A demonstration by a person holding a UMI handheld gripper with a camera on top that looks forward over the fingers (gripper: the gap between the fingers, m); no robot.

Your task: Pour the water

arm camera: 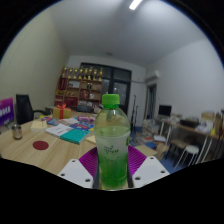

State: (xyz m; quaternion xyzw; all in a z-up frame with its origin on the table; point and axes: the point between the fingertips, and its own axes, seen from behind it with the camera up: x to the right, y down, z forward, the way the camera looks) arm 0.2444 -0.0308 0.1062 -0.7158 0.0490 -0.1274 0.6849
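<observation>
The tool [112, 168] is clamped on a green plastic bottle [112, 140] at lower centre of the frame, held upright above the counter [30, 150], cap on. No receiving cup is identifiable; pouring appears not yet begun.

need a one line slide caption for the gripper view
Green-capped bottle of green liquid between the gripper fingers, above a wooden table in an office.
</observation>
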